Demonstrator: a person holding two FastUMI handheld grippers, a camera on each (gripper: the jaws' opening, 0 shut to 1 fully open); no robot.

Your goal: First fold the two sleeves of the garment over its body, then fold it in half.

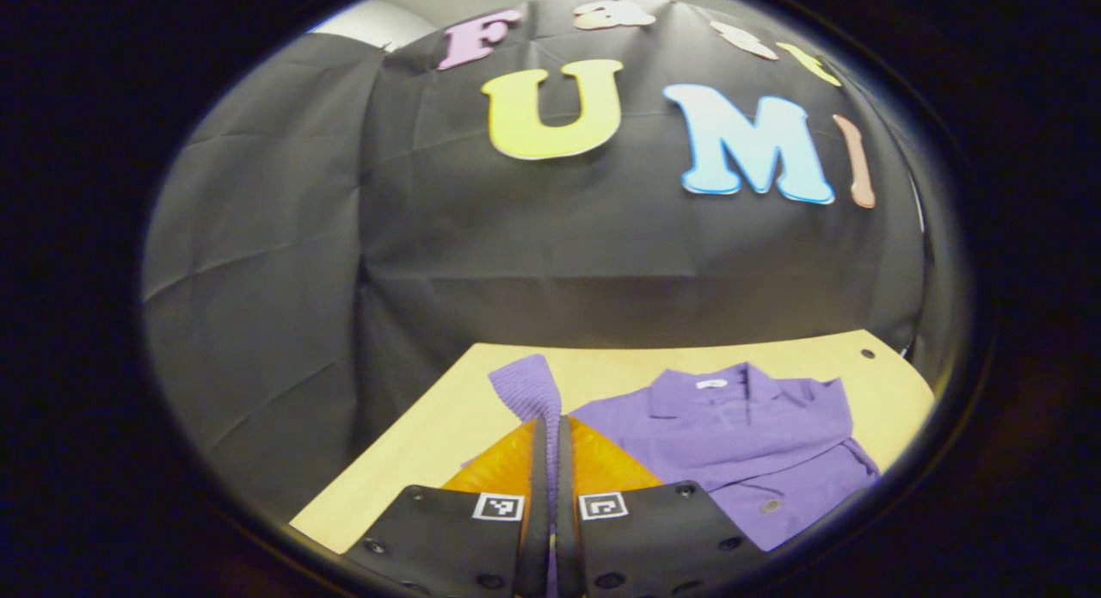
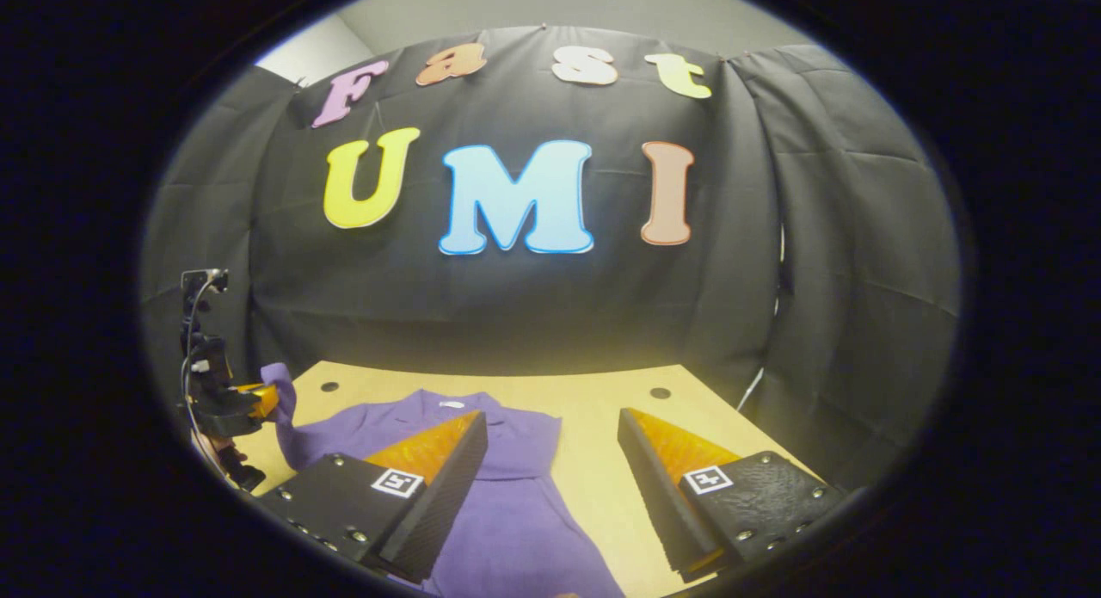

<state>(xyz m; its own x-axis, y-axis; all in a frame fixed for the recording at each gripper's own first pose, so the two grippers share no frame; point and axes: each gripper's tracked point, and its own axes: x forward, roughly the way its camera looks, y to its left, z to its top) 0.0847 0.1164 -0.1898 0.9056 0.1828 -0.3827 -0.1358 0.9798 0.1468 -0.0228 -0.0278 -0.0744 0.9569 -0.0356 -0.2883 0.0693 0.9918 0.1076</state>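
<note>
A purple collared shirt (image 1: 748, 443) lies flat on the wooden table (image 1: 404, 460), collar toward the back wall. My left gripper (image 1: 550, 426) is shut on the cuff of one sleeve (image 1: 529, 387), which stands up above the fingertips, lifted off the table. In the right gripper view that same gripper (image 2: 258, 400) shows at the far left with the sleeve (image 2: 284, 409) hanging from it. My right gripper (image 2: 550, 426) is open above the shirt (image 2: 516, 495), one finger over the chest, the other over bare table (image 2: 602, 391) to the right. A fold of the other sleeve (image 1: 851, 460) lies on the shirt's body.
The black cloth wall closes off the back and both sides of the table. Small round holes (image 2: 660, 393) mark the tabletop near its far edge. A cable (image 2: 193, 340) runs up from the left gripper's mount. Bare table lies right of the shirt.
</note>
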